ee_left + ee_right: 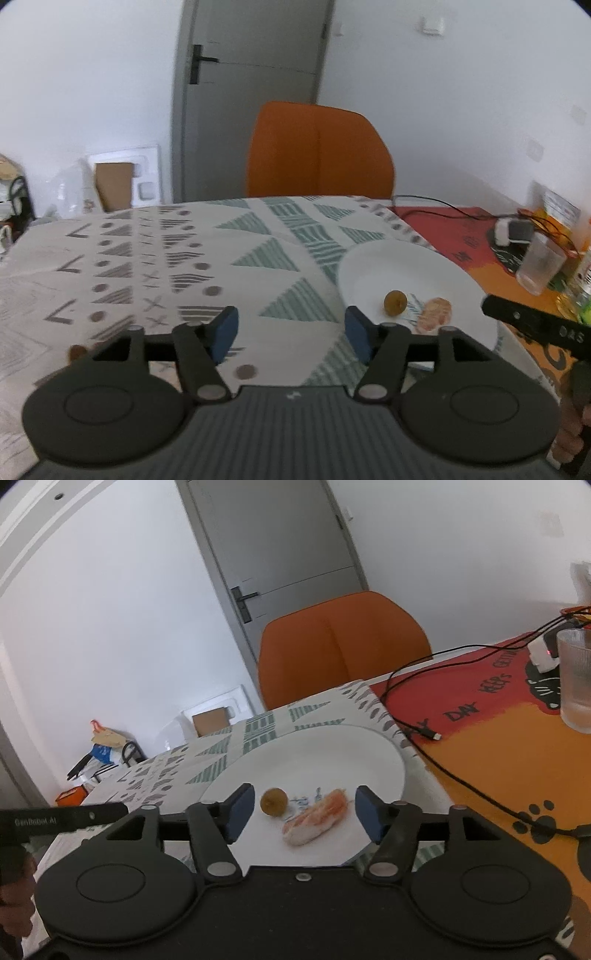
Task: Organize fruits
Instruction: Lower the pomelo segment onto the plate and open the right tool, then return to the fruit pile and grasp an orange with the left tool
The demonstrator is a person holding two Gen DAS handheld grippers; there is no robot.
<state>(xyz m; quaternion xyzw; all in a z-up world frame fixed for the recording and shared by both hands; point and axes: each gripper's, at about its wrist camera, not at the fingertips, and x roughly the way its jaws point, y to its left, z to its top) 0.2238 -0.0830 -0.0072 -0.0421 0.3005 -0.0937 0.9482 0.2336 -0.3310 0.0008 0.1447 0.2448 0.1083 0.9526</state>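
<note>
Fruit pieces sit together on the white plate (332,753): a small round brownish fruit (273,802) and, just beside it, what looks like a peeled orange segment (317,818), though blur makes that a guess. My right tongs (303,814) hover over them, released and empty, jaws either side of both pieces. My left tongs (291,334) are released too, over the patterned cloth on the desk (155,258), left of the plate, leaving it clear.

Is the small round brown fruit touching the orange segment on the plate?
Apart. The right wrist view shows bare white plate between the round brown fruit and the orange segment.
</note>
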